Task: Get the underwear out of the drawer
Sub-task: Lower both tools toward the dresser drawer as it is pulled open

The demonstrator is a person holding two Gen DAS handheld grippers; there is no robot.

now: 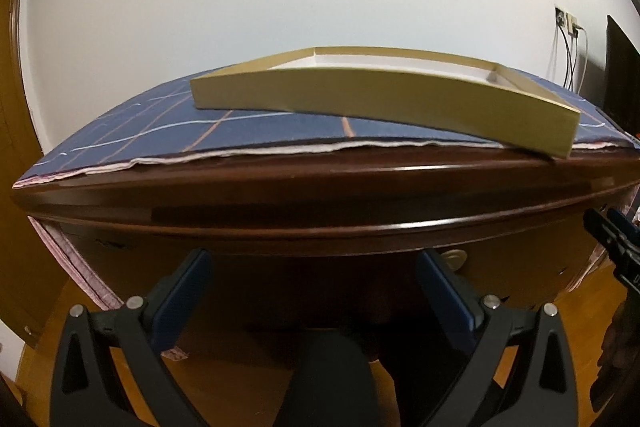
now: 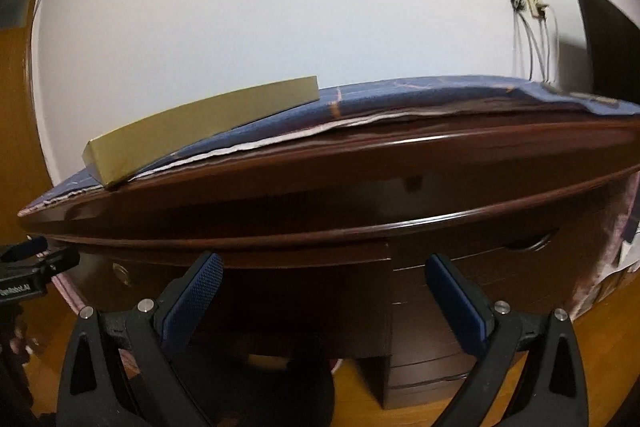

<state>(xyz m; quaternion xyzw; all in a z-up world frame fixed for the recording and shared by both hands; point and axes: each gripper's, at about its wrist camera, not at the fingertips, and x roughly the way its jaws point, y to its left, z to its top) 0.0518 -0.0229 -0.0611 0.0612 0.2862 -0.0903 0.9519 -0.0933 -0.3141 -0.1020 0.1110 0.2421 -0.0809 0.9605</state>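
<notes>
Two open hand-held grippers facing a dark wooden surface with closed drawers.

The left hand-held gripper (image 1: 312, 301) and right hand-held gripper (image 2: 324, 303) are both holding their jaws wide apart, gripping nothing, just below the surface (image 1: 320, 183) edge. A tray (image 1: 384, 99) is sitting on a blue cloth (image 1: 160, 123) on top. The drawer (image 2: 480, 263) is staying shut; no underwear is showing.

Shallow gold cardboard box lid (image 1: 384, 99): one — on the cloth.
Blue checked cloth with orange and white lines (image 1: 160, 123): one.
Dark brown wooden desk (image 1: 320, 187): one.
Black two-finger grippers with blue pads: two — left (image 1: 312, 283), right (image 2: 324, 287).
Wall sockets (image 2: 528, 3): two.
</notes>
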